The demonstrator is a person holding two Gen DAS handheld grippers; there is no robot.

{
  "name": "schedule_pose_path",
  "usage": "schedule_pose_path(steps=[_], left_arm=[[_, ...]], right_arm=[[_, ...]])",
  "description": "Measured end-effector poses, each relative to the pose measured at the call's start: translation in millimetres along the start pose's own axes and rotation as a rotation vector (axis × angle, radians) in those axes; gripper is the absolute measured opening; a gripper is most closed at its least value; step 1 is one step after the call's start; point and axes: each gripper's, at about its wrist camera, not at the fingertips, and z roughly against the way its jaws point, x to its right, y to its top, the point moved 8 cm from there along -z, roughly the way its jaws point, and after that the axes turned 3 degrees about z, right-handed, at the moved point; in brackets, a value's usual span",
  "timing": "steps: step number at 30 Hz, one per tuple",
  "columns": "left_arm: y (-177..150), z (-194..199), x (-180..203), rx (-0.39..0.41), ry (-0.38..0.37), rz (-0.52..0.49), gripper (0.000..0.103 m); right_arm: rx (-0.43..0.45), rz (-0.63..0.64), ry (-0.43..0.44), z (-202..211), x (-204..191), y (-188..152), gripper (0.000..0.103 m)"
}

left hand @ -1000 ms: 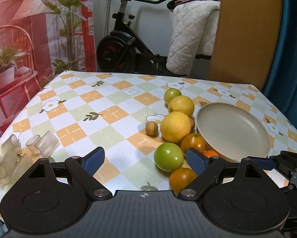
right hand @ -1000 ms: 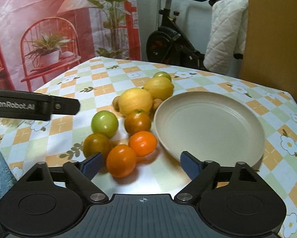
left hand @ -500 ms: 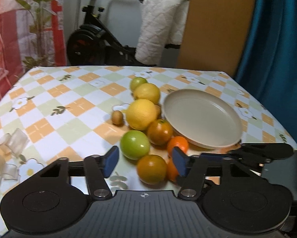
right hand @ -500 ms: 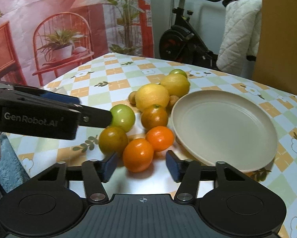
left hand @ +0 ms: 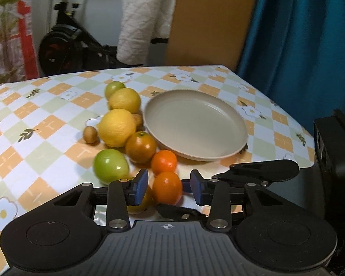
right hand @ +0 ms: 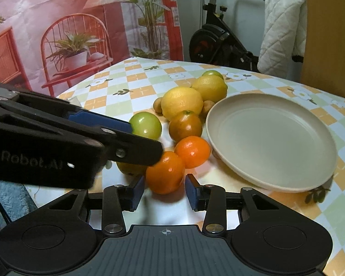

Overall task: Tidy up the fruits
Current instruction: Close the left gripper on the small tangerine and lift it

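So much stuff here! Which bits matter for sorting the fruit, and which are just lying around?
For the job:
- nearest orange, between the right gripper fingers
- second orange
- lemons
- green fruit
- beige plate
- left gripper

Just lying about:
- exercise bike
- white quilt
- plant backdrop

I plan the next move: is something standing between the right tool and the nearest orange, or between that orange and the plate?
Nothing lies between the right tool and the nearest orange; the open fingers already flank it. Toward the plate, a second orange sits partly in the path, touching the first.
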Motion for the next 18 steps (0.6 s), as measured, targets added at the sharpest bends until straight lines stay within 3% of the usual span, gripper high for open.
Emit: schedule_pose_path(steps=[7, 18], left_arm=[[-3, -14, -8, -0.043, -0.014, 0.039, 0.032], [-8, -28, -1, -0.103, -0.043, 0.034, 0.032]], right_arm=[[0.007, -0.004, 0.002, -3, 0, -2, 0.034], [0.004, -0.044, -0.006, 4, 11, -4, 0.032]])
